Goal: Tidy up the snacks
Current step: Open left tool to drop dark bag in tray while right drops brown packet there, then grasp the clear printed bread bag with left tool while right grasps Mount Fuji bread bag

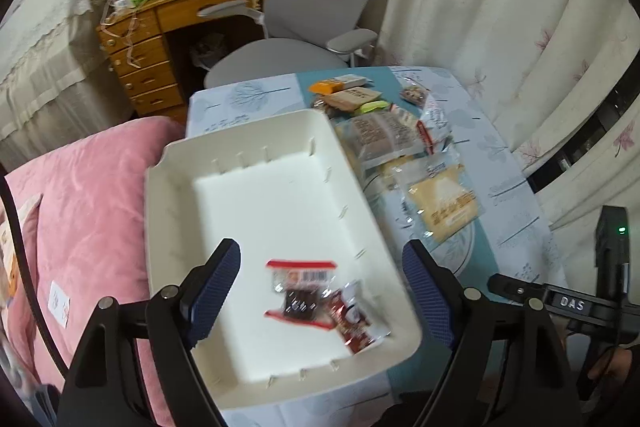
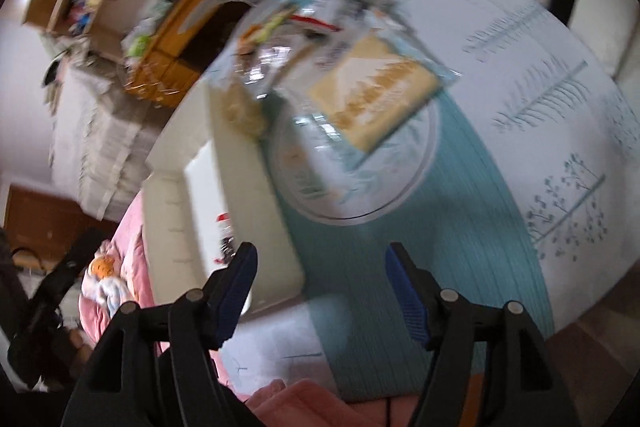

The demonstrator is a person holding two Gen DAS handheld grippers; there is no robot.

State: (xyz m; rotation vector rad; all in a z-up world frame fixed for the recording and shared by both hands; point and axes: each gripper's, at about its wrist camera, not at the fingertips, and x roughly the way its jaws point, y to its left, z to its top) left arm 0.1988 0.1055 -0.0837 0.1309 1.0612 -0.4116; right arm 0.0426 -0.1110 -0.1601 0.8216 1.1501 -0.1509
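Two packets (image 1: pixel 316 301) lie in the bin (image 1: pixel 176 163); left gripper (image 1: pixel 320 287) above and right gripper (image 2: pixel 320 287) beside gape empty.

White bin (image 1: pixel 256 195), teal cloth (image 2: pixel 400 247), perhaps leaf-printed.

"DAS" in pale capitals on a small dark plate (image 1: pixel 571 303), fixed to the black frame of the other tool (image 1: pixel 592 307) at the right edge of the left wrist view. A barcode, its digits too blurred to read, on the red-and-white snack packet (image 1: pixel 302 287) lying in the white bin (image 1: pixel 168 187). Large yellow characters, not legible, across the front of the pale yellow packet (image 1: pixel 444 205) on the bench. Handwritten marks, unreadable, on a white slip (image 1: pixel 59 303) lying on the pink cover. Dense small print, unreadable, on the clear-wrapped packet (image 1: pixel 380 135) further back. Nothing legible in the blurred right wrist view.
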